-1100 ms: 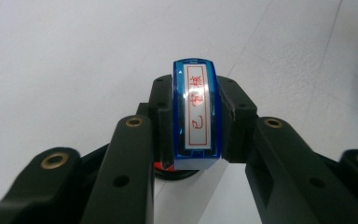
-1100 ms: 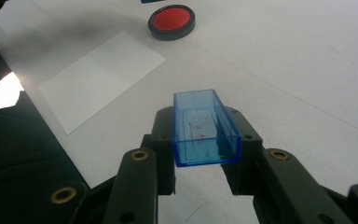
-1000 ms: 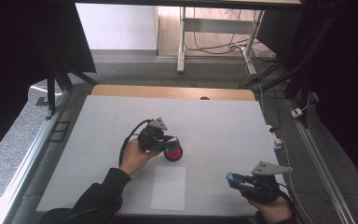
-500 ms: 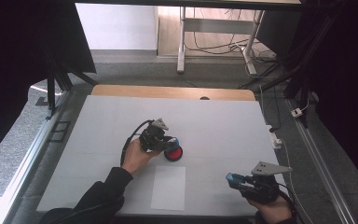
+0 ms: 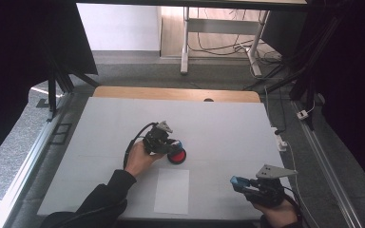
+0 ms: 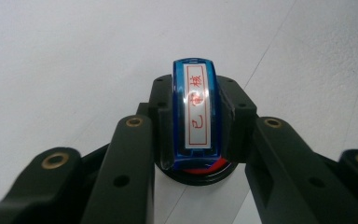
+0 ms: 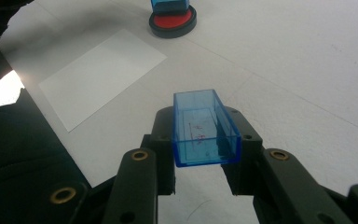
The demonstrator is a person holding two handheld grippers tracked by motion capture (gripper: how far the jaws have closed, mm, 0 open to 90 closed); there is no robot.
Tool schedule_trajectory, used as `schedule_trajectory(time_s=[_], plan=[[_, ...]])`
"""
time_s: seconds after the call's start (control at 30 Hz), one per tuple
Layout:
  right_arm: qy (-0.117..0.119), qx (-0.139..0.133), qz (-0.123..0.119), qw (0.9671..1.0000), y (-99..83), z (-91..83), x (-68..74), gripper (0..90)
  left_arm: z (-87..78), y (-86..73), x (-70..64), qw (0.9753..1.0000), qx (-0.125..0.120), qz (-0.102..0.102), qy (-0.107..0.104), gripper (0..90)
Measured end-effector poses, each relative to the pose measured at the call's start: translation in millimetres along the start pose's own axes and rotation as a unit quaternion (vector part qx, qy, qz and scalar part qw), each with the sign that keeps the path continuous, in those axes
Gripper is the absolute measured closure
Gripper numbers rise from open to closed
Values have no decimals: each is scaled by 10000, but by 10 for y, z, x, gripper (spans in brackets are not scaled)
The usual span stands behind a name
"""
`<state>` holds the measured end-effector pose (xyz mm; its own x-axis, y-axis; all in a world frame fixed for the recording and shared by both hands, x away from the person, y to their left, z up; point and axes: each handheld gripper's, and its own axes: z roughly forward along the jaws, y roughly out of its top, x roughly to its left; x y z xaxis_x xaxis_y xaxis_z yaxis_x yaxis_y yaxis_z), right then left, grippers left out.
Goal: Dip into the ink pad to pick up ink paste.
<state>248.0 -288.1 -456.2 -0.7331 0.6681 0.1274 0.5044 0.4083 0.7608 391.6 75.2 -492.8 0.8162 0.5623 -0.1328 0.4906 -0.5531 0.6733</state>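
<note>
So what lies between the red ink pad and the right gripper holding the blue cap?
In the high view, the sheet of white paper lies partly between the ink pad and the right gripper; otherwise bare table.

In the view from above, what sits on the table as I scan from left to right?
Left gripper holding the blue stamp on the red ink pad, then the white paper sheet, then the right gripper holding the blue cap.

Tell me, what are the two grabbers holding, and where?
Left gripper pinches the blue stamp by its sides, over the red ink pad. Right gripper pinches the blue cap by its sides.
</note>
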Motion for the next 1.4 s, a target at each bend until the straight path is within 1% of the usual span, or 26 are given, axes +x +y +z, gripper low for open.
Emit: schedule_trajectory(time_s=[0.1,0.13,0.23,0.37,0.53,0.63,0.67,0.73,0.83,0.9,1.0,1.07,1.1,1.13,1.27,1.4], plan=[[-20,27,-14,10000,2,-1,1,683,6,6,-21,10000,37,59,46,704],[7,24,-13,10000,1,0,0,683,7,10,-28,9999,52,79,61,704],[-5,23,-13,10000,1,2,2,682,10,17,-51,9998,82,99,117,705],[-8,32,-18,10000,2,4,5,683,14,31,-95,9995,142,154,236,705],[-3,33,-31,10000,2,7,5,683,27,52,-185,9979,229,373,480,705],[-2,39,-36,10000,2,8,7,683,31,53,-223,9967,258,499,590,706],[-4,40,-42,10000,2,8,7,683,32,52,-225,9966,259,508,594,705],[2,44,-43,10000,3,8,8,683,30,47,-207,9972,234,445,545,706],[4,52,-37,10000,3,8,10,683,25,28,-144,9989,146,247,372,706],[5,56,-38,10000,3,9,10,683,20,15,-98,9996,96,123,250,706],[-3,64,-38,10000,4,9,11,683,17,-1,-44,9999,40,-39,104,706],[-1,66,-38,10000,4,10,11,683,15,-9,-22,10000,18,-80,48,706],[-1,67,-39,10000,4,10,10,683,16,-13,-18,9999,-3,-96,32,706],[0,67,-40,10000,4,10,11,683,18,-17,-25,10000,-20,-70,58,706],[1,68,-41,10000,4,11,11,683,23,-33,-96,9996,-72,108,238,705],[1,65,-45,10000,4,9,12,683,19,-62,-93,9995,-166,102,234,704]])
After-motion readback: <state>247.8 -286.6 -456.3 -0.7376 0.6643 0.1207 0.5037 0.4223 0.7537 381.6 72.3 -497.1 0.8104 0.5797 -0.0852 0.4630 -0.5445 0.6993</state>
